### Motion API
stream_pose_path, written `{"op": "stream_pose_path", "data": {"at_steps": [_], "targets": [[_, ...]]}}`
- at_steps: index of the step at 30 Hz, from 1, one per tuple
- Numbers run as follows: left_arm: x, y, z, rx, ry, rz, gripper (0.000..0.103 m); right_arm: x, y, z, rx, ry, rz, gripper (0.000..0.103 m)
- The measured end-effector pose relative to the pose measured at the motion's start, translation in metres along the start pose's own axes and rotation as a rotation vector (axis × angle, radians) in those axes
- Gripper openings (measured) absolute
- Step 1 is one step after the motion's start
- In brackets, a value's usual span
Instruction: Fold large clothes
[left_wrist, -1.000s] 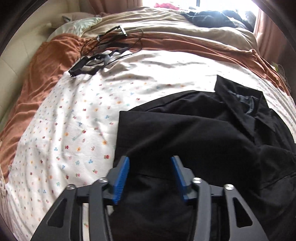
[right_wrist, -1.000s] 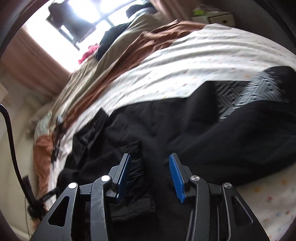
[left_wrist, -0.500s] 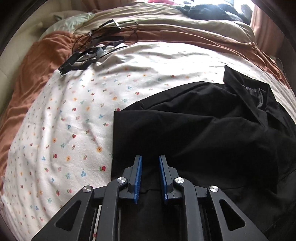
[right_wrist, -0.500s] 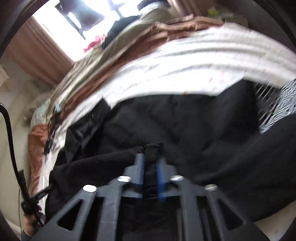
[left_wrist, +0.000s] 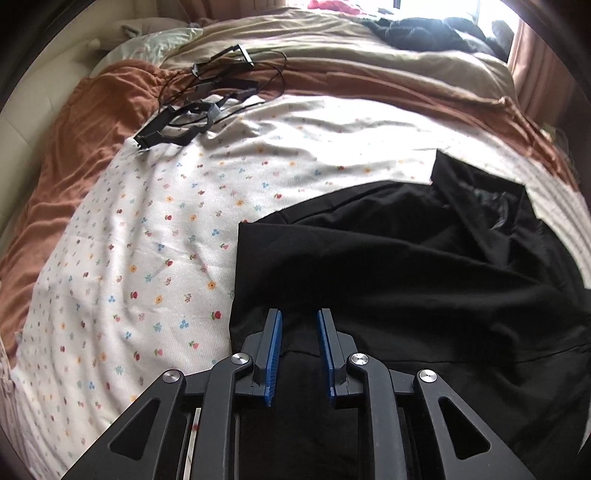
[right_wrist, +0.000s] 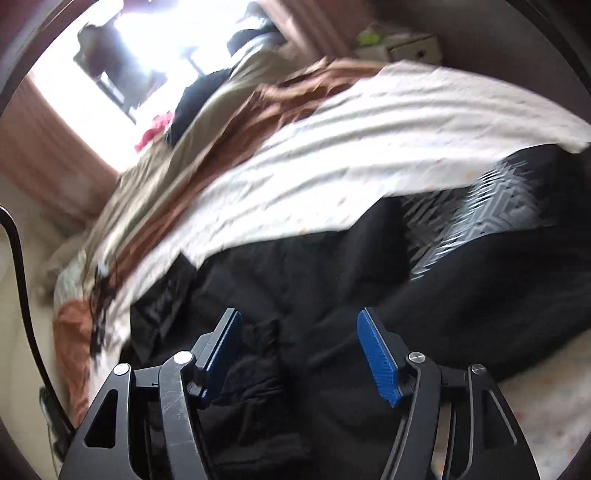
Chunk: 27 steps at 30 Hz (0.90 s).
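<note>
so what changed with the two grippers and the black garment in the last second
The right gripper pinched a fold of the black garment, then opened wide, letting go. The left gripper closed on the hem, then eased open slightly. The garment stays spread on the floral sheet.

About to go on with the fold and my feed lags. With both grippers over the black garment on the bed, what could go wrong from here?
1. The right gripper has just opened wide with nothing pinched, so the black garment may slump out of its fold.
2. The left gripper has just been opening; its narrow gap may snag extra layers.
3. Dragging the cloth could ruck the flowered sheet.
</note>
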<state>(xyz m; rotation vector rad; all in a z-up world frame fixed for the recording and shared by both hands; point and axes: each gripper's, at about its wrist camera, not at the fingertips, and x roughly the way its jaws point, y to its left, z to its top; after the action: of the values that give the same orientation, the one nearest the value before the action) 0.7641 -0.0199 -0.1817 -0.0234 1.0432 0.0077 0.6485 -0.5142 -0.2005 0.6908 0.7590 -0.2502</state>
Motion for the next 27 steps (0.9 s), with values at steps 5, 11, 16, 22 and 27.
{"op": "stream_pose_path", "data": {"at_steps": [5, 11, 16, 22, 27], "targets": [[-0.044, 0.004, -0.001, -0.037, -0.071, -0.053, 0.083, -0.031, -0.035, -0.003, 0.066, -0.029, -0.011, 0.066], [-0.082, 0.009, -0.014, -0.112, -0.095, -0.122, 0.087, -0.054, -0.096, -0.005, 0.244, -0.044, -0.054, 0.066], [-0.103, 0.009, -0.043, -0.165, -0.095, -0.181, 0.087, -0.08, -0.135, -0.001, 0.33, -0.108, -0.102, 0.066], [-0.117, 0.017, -0.08, -0.207, -0.08, -0.167, 0.087, -0.087, -0.175, 0.003, 0.403, -0.128, -0.157, 0.066], [-0.118, 0.03, -0.105, -0.26, -0.082, -0.157, 0.087, -0.092, -0.202, 0.002, 0.452, -0.157, -0.225, 0.066]]}}
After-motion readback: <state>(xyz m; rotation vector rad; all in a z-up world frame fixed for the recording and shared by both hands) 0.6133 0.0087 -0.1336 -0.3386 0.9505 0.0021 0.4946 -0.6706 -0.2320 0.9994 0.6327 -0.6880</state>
